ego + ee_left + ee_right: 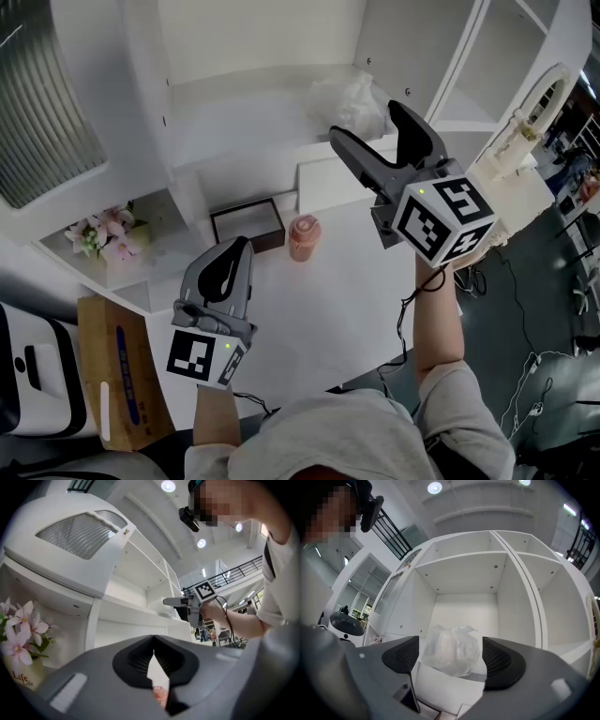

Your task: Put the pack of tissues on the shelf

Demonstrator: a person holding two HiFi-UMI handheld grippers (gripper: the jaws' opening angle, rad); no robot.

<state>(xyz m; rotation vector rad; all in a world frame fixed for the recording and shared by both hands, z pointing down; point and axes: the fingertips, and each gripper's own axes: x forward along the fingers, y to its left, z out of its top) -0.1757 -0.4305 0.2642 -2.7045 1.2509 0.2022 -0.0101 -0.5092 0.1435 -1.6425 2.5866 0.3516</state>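
R gripper fingers spread wide, empty. Tissue pack in clear bag sits on shelf at 12 o'clock, btw those fingers, not gripped. L gripper at 7 o'clock, fingers pressed together, empty.

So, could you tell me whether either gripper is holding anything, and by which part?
Nothing is held. The right gripper is open, and the pack of tissues sits on the shelf ahead of it. The left gripper is shut and empty.
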